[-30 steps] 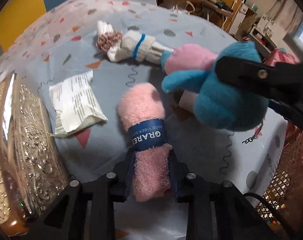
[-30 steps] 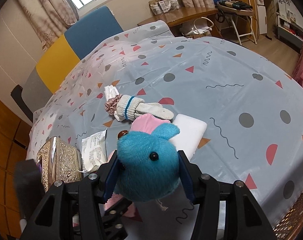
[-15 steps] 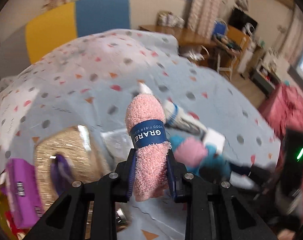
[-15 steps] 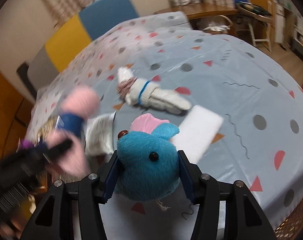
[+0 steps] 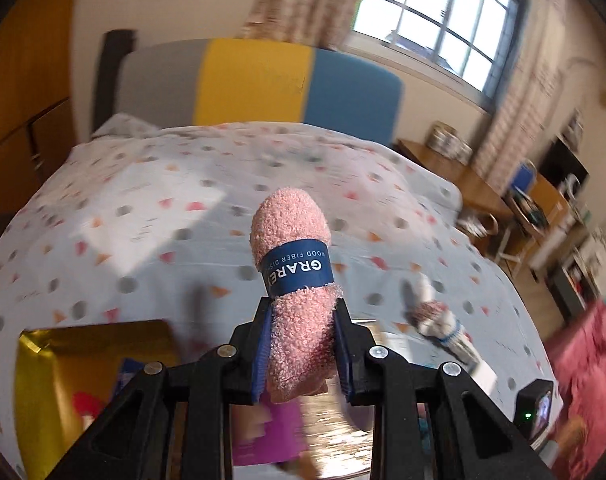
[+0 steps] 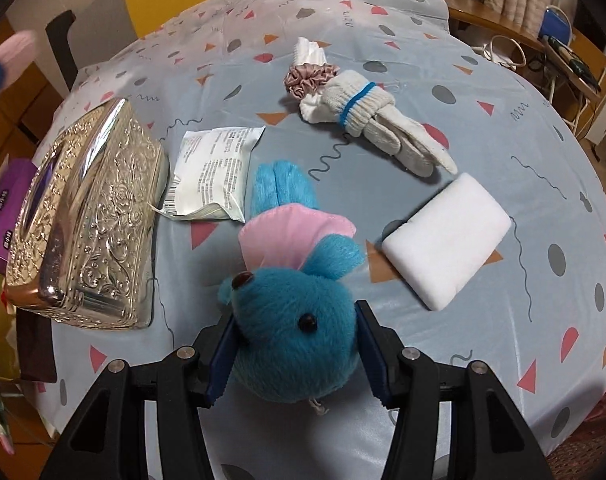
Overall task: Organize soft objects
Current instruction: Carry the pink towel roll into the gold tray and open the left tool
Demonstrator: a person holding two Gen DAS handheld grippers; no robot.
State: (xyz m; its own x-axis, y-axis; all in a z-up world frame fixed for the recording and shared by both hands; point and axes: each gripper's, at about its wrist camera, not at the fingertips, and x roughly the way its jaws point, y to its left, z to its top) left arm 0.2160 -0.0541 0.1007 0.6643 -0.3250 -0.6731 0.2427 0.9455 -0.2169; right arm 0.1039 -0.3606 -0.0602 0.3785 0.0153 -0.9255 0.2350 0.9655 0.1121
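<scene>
The rolled pink towel [image 5: 293, 276] stands with its long axis running up and away from the left gripper [image 5: 301, 356], rounded end far, lower end pinched between the blue pads. It is fuzzy, with a dark blue paper band printed in white around its middle. The gripper is clamped narrowly on it, up in the air over the near left part of the table [image 5: 151, 208].

The blue plush toy [image 6: 293, 320] sits in the right gripper [image 6: 295, 354], its head squeezed between the pads, black eye up, pink wing and blue tail pointing far over the cloth. The jaws stand at middle width, closed on the head.

Beyond the tail lies a white packet [image 6: 213, 174]; left of it is an embossed silver box [image 6: 87, 224] near the table's left edge. Far right lie a rolled white sock [image 6: 367, 116] and a pink scrunchie [image 6: 309, 78]; a white sponge block [image 6: 447, 240] sits right of the toy. Bare cloth lies open along the right and far sides.
</scene>
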